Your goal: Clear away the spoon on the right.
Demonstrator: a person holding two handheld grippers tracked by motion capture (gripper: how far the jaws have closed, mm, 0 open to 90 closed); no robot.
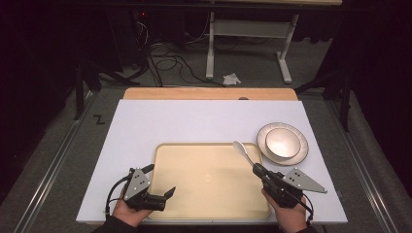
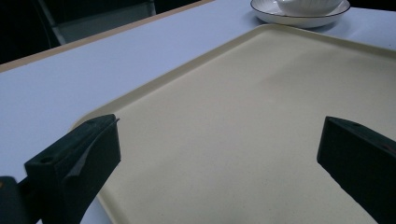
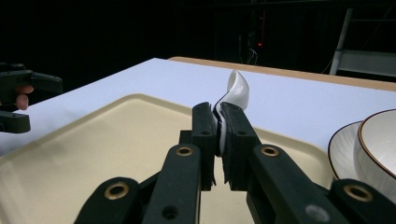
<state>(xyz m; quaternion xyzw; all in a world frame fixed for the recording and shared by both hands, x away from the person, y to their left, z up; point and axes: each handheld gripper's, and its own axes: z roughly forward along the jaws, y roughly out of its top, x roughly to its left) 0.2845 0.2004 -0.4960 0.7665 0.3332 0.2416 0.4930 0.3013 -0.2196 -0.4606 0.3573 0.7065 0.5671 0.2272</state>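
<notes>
Spoon handle hidden — clamped between jaws.

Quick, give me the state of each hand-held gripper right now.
Left hand-held gripper: open, empty, over the tray.
Right hand-held gripper: closed on the white spoon.

A white table stands on grey carpet, with a strip of bare wood along its far edge. Beyond the table, a white metal frame rises from the floor, black cables tangle to its left, and a crumpled white scrap lies near its foot. Behind that, the room is dark.
</notes>
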